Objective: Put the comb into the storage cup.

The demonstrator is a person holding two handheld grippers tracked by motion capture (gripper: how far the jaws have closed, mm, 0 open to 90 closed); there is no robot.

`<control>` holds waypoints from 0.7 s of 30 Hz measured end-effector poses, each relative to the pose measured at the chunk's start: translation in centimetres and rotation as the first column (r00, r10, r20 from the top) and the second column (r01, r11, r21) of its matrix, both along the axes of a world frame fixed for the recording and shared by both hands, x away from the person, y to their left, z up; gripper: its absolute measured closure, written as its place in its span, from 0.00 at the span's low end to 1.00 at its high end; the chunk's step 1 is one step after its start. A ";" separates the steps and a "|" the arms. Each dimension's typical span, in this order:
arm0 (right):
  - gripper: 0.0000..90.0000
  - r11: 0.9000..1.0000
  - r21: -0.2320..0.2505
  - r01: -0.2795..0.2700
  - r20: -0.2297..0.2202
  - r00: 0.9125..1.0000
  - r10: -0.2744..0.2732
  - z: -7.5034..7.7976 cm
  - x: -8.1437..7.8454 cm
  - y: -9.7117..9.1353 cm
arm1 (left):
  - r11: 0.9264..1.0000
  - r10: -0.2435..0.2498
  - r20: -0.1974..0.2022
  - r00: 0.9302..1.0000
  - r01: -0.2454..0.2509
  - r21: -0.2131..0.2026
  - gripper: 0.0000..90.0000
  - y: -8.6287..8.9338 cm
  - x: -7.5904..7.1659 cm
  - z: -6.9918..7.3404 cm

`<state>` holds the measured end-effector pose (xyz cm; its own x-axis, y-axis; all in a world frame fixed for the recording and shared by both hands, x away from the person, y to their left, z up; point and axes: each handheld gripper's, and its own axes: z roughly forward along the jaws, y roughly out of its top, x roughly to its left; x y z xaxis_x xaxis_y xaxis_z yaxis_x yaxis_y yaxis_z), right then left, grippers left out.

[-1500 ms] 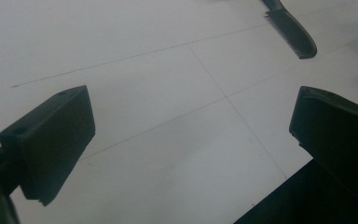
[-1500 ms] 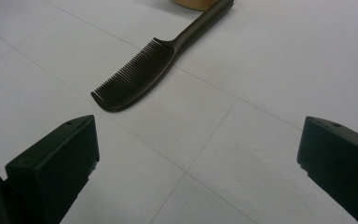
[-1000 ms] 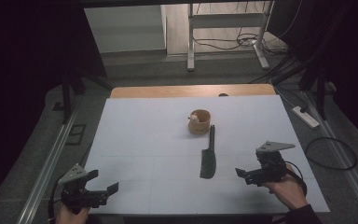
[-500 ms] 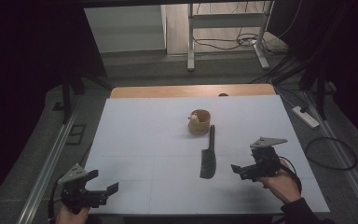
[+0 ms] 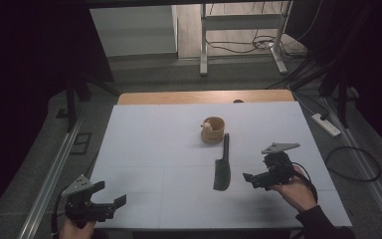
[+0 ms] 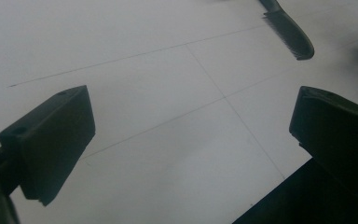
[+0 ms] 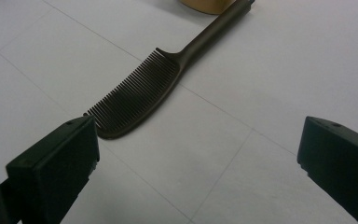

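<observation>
**Two open tongs near a dark comb on a white worktop**

Two hand-held tongs are over the near half of the white worktop [image 5: 154,144]. The right tongs [image 5: 249,178], held by the person's right hand [image 5: 294,189], are just to the right of the comb [image 5: 222,172] and apart from it; in the right gripper view the jaws stand wide apart with nothing between them, the left jaw close to the comb's rounded tip. The comb [image 7: 135,95] is dark, lies flat on the worktop, and has a single row of fine teeth and a slim straight handle. In the high view its toothed end is the near end, while the handle runs toward the far side and ends just right of a small round wooden cup [image 5: 212,130]. Something pale sits at the cup's rim, too small to identify. The left tongs [image 5: 110,195] are at the near left corner of the worktop, well apart from the comb; their jaws are likewise spread wide and empty, and the left gripper view catches the comb's tip [image 6: 291,37] far off at upper right. Thin grid lines cross the worktop surface.
</observation>
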<state>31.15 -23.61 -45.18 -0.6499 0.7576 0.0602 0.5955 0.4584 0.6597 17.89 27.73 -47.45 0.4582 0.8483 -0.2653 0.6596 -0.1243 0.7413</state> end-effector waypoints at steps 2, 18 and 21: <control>0.00 1.000 0.000 0.000 -0.007 1.000 0.000 0.0 0.2 0.2 | 1.000 -0.001 0.000 1.000 0.001 0.001 0.01 0.0 0.0 0.0; 0.00 0.999 -0.032 -0.013 -0.058 0.998 0.011 -0.1 1.8 1.8 | 1.000 -0.009 -0.004 1.000 0.009 0.005 0.01 -0.1 0.1 0.0; 0.00 0.999 -0.044 -0.018 -0.058 0.998 0.015 -0.2 2.2 2.3 | 1.000 -0.011 -0.006 1.000 0.011 0.006 0.01 -0.1 0.1 0.0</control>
